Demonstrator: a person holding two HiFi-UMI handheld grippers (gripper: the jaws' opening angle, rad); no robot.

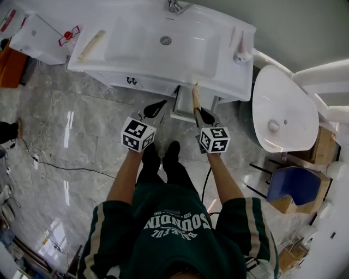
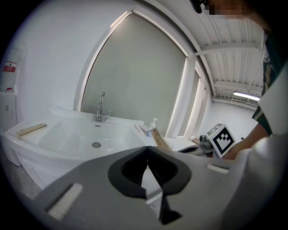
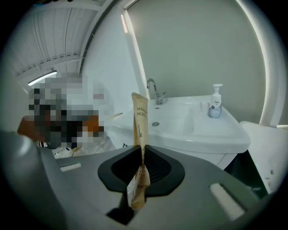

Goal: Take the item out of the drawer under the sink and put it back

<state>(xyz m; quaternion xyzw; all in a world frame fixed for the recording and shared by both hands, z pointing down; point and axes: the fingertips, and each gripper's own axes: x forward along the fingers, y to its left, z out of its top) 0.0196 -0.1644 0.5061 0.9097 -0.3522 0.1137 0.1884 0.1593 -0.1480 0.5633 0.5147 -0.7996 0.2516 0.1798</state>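
Just below the sink's front edge, the right gripper has its jaws pinched on the lower part of a tan tube, upright over the pulled-out drawer. The left gripper beside it is closed and empty. The tube looks light, soft and creasable, so it is best gripped flat

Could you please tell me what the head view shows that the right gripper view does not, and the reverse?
Only the head view: the left gripper, the person's legs and a floor cable. Only the right gripper view: the right gripper with its jaws pinched shut on the tube, and a ceiling light. Both: the sink, faucet and soap bottle.
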